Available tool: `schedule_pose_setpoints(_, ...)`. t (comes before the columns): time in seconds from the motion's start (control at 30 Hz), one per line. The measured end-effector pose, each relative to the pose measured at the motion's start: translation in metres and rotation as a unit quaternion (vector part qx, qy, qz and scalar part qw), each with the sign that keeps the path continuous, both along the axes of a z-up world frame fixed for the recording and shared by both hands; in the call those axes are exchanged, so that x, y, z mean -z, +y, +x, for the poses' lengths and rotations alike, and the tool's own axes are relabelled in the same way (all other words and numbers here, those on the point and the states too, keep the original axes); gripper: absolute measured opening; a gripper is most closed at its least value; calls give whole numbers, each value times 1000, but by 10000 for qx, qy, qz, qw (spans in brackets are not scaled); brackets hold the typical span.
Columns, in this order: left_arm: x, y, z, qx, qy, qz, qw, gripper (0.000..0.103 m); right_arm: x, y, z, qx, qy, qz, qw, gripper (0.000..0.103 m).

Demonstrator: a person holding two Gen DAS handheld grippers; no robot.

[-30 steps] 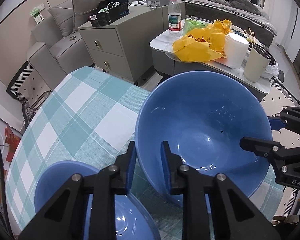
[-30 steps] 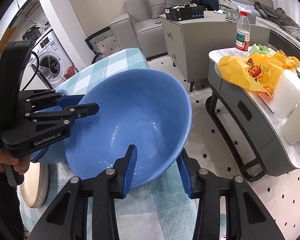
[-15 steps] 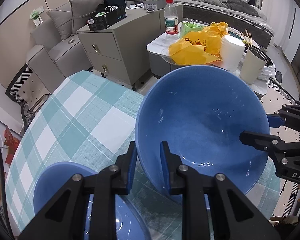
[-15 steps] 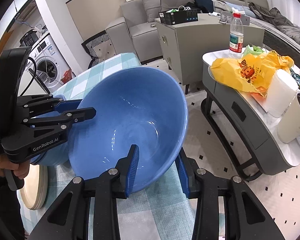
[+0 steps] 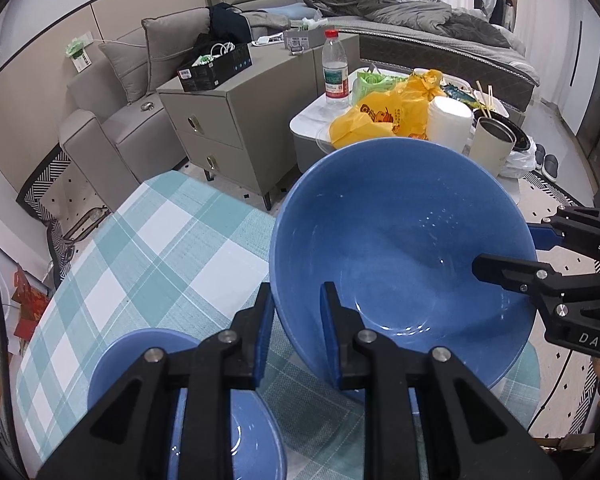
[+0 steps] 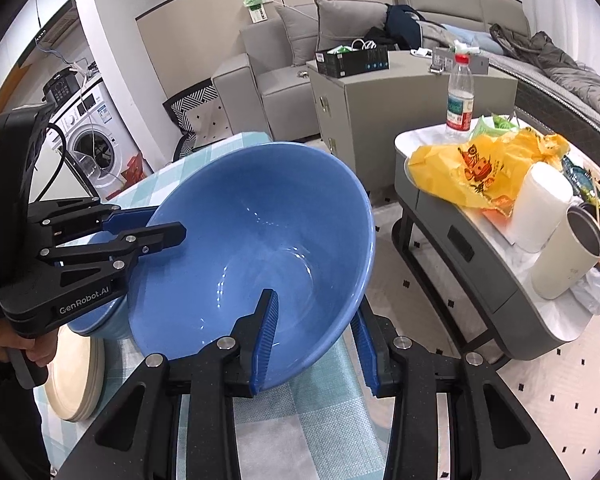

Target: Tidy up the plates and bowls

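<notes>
A large blue bowl hangs tilted above the teal checked tablecloth, held by both grippers. My left gripper is shut on its near rim, one finger inside and one outside. My right gripper is shut on the opposite rim in the same way. Each gripper shows in the other's view: the right gripper on the right, the left gripper on the left. A smaller blue bowl sits on the table below the left gripper. Cream plates are stacked beside it.
A grey coffee table to the right carries a yellow bag, a water bottle, a paper roll and a tall cup. A grey cabinet and sofa stand beyond the table's far edge. A washing machine is at the left.
Both grippers have risen together with the large bowl, which now hangs higher above the tablecloth. The small bowl has stayed on the table.
</notes>
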State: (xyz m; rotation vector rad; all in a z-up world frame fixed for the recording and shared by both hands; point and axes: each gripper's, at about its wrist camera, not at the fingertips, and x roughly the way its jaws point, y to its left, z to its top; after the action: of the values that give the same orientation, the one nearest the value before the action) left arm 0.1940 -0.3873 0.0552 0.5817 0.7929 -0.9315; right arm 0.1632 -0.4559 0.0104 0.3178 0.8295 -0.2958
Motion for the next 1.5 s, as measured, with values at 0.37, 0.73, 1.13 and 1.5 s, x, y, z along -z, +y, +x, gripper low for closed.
schedule_pose_setpoints(0.37,-26,19,-12,-35,-125,-280,9995,21,-29,17,-12,-25,-188,-239,9995,38)
schedule_pose_setpoints(0.73,-46,42,-18,-191,-293,-464,9983,21,-52,39,-15,-122,-342,-444,9984,38)
schedule_pose_setpoints(1.13,-63,81,-11,-571,-396,-731,9949,22,-74,70,1,-417,-479,-614,9961,38)
schedule_pose_setpoints(1.5,-69,124,-3,-1121,-549,-931,9878,22,-89,106,26,-819,-615,-751,9919,38)
